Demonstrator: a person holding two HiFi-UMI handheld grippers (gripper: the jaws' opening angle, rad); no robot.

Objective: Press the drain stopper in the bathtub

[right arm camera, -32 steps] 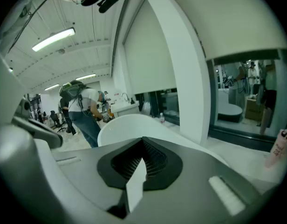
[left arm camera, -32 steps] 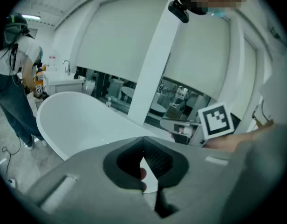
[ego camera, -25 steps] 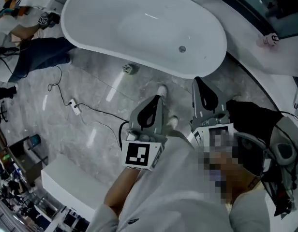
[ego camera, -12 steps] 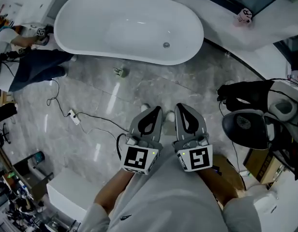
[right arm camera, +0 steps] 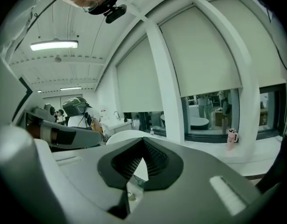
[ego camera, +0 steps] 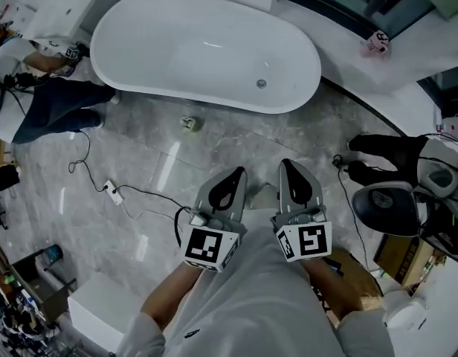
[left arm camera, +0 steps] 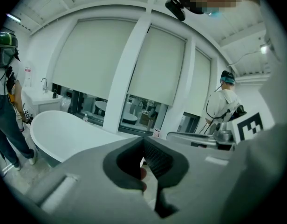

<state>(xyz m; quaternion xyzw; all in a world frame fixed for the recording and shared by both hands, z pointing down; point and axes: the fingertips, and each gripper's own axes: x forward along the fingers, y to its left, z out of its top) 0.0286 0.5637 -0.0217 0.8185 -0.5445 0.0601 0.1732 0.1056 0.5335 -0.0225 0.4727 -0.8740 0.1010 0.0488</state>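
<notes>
A white oval bathtub stands on the grey marble floor at the top of the head view. Its small round drain stopper sits in the tub's bottom near the right end. My left gripper and right gripper hang side by side over the floor, well short of the tub, and point toward it. Both are shut with nothing between the jaws. The left gripper view shows the left gripper with the tub beyond at left. In the right gripper view, the right gripper partly hides the tub.
A small object lies on the floor before the tub. A black cable with a white plug runs at left. One person stands at the tub's left end, another with a helmet at right. A pink cup sits on the ledge.
The right gripper has swung left and now sits level with the left one. The tub has shifted left and farther off in the view. The person at right has moved away.
</notes>
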